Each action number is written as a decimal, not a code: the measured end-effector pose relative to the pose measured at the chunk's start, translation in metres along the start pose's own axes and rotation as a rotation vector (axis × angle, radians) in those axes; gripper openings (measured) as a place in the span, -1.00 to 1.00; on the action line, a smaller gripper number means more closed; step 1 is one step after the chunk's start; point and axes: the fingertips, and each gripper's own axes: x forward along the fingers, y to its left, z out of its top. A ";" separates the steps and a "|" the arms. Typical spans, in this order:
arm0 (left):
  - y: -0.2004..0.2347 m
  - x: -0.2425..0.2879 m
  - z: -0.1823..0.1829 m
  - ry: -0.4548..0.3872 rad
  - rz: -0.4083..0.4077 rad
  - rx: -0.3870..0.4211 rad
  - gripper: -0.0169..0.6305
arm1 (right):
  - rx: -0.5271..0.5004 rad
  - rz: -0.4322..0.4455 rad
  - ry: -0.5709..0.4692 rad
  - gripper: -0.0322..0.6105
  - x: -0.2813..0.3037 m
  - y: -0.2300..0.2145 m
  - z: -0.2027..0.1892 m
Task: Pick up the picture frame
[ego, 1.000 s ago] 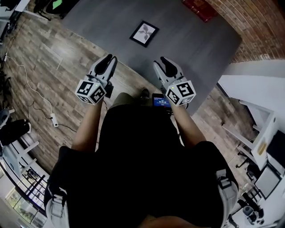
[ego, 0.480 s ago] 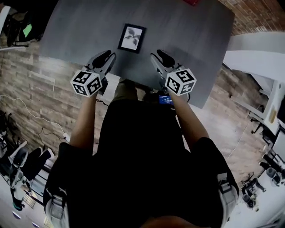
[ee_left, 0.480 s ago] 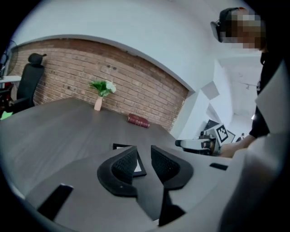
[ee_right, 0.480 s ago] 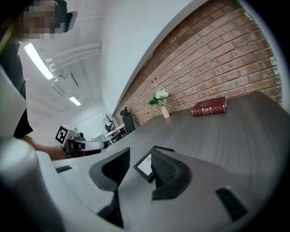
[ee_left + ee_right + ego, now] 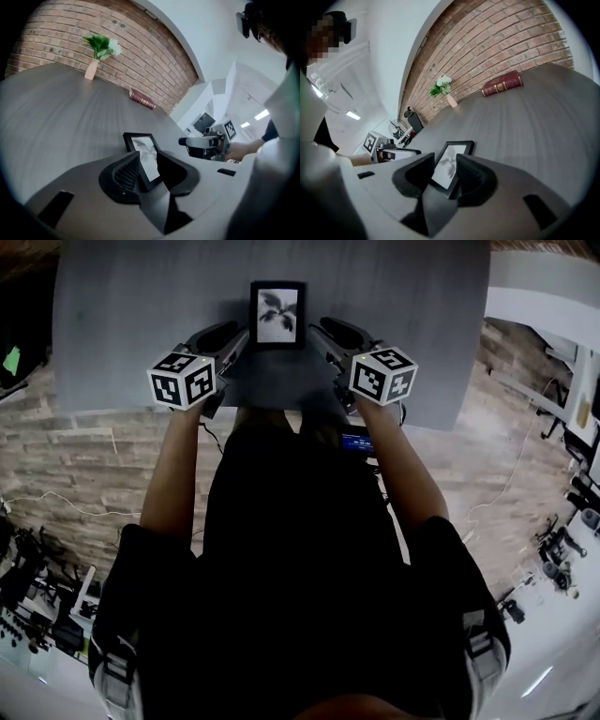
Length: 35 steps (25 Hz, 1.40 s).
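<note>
- Desk [image 5: 122,324], broad, grey and smooth: the frame may skid if nudged.
- Black rectangular picture frame [image 5: 277,315] with a leaf print lies flat between both grippers, and its low rim offers little purchase.
- Left gripper [image 5: 228,334] and right gripper [image 5: 323,329], both wide and empty, could pinch unevenly.

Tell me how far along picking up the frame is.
Done: left gripper and right gripper flank the frame, both with jaws open. In hand: lining up the grip; the frame lies flat on the table, ungripped. Left: close on it and lift.
</note>
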 end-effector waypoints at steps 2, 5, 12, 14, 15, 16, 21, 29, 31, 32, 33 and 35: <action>0.008 0.010 0.001 0.043 0.004 -0.008 -0.63 | 0.016 -0.020 0.020 -0.44 0.017 -0.004 0.000; 0.019 0.029 0.006 0.088 0.011 -0.021 -0.63 | 0.024 -0.084 0.085 -0.44 0.035 -0.020 -0.006; 0.026 0.052 -0.009 0.225 -0.028 -0.019 -0.59 | 0.067 -0.163 0.187 -0.44 0.051 -0.034 -0.025; 0.027 0.055 -0.013 0.252 -0.015 -0.020 -0.59 | 0.073 -0.167 0.191 -0.44 0.052 -0.035 -0.028; 0.027 0.056 -0.015 0.263 -0.010 -0.022 -0.59 | 0.072 -0.169 0.195 -0.44 0.053 -0.036 -0.029; 0.028 0.057 -0.016 0.271 -0.006 -0.023 -0.59 | 0.068 -0.172 0.200 -0.44 0.053 -0.037 -0.030; 0.027 0.061 -0.015 0.289 0.008 -0.011 -0.62 | 0.037 -0.181 0.228 -0.44 0.059 -0.037 -0.030; 0.023 0.064 -0.017 0.285 0.023 -0.015 -0.66 | 0.012 -0.237 0.226 -0.54 0.059 -0.038 -0.032; 0.023 0.065 -0.015 0.279 0.033 -0.018 -0.66 | 0.012 -0.243 0.217 -0.55 0.057 -0.038 -0.028; 0.022 0.066 -0.013 0.271 0.035 -0.020 -0.66 | 0.009 -0.245 0.205 -0.56 0.054 -0.037 -0.025; 0.020 0.065 -0.011 0.259 0.034 -0.023 -0.66 | 0.005 -0.249 0.190 -0.58 0.052 -0.036 -0.021; 0.015 0.060 -0.004 0.223 0.029 -0.023 -0.66 | -0.008 -0.254 0.154 -0.62 0.046 -0.031 -0.013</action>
